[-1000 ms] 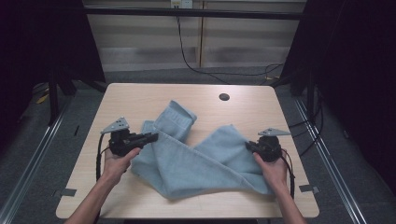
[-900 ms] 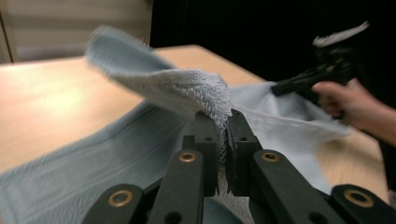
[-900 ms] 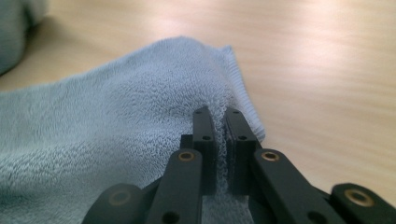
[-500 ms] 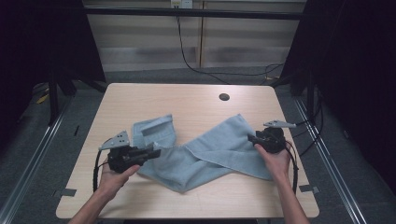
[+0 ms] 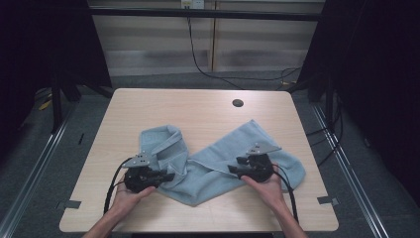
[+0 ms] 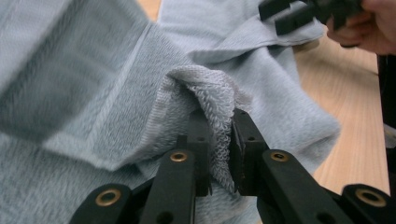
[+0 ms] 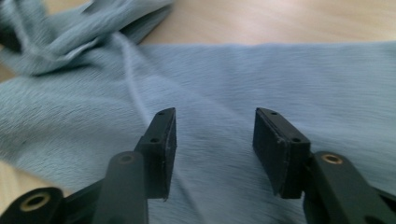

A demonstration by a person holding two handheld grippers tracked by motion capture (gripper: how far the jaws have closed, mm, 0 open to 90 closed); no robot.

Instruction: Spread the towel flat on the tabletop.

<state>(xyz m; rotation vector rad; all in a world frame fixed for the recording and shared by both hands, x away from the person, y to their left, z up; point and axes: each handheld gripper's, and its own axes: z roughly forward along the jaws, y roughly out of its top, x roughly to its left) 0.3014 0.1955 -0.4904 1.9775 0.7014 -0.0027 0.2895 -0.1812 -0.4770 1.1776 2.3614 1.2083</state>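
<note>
A light blue towel [image 5: 210, 166] lies rumpled in a loose V across the near half of the wooden table [image 5: 198, 106]. My left gripper [image 5: 167, 175] is at the towel's left part, shut on a bunched fold of terry cloth [image 6: 218, 135]. My right gripper [image 5: 234, 170] hovers over the towel's right part, pointing left. In the right gripper view it [image 7: 215, 140] stands open just above flat towel [image 7: 280, 74], with nothing between the jaws. The left gripper view also shows the right gripper [image 6: 303, 11] beyond the towel [image 6: 93, 84].
A dark round hole [image 5: 237, 103] sits in the table's far right area. Tape marks [image 5: 324, 200] lie by the near corners. Cables trail from both grippers toward the near edge. Bare wood stretches beyond the towel.
My right gripper has moved left and nearer, let go of the towel's edge and opened over the cloth. The left gripper drew slightly nearer with its fold, and the towel has slackened.
</note>
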